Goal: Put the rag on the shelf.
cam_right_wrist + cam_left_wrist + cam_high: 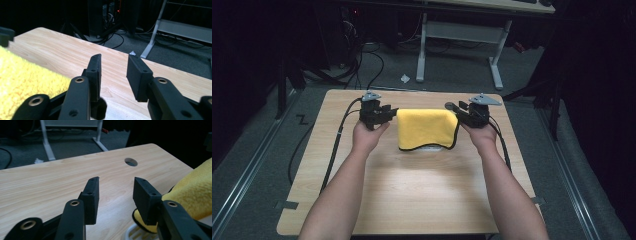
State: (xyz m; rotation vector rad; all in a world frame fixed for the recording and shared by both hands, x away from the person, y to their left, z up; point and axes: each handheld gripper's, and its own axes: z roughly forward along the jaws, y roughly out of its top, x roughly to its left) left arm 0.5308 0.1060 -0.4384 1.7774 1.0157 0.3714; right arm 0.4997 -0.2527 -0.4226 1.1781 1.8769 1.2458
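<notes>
A yellow cloth with a dark hem (427, 129) lies draped over a white object (430, 148) at the back middle of the wooden table (412, 190). My left gripper (391, 114) stands just left of the cloth, jaws apart with nothing between them. In the left gripper view the open gripper (116, 186) has the cloth (195, 192) beside its right jaw and the white object (136, 233) below it. My right gripper (454, 109) stands at the cloth's right edge. The right gripper view shows this gripper (113, 63) open over bare wood, the cloth (22, 80) to its left.
A round hole (131, 161) pierces the tabletop near its far edge. Beyond the table stands a white desk frame (462, 35), with cables and a paper scrap (405, 78) on the grey floor. The near half of the table is bare wood.
</notes>
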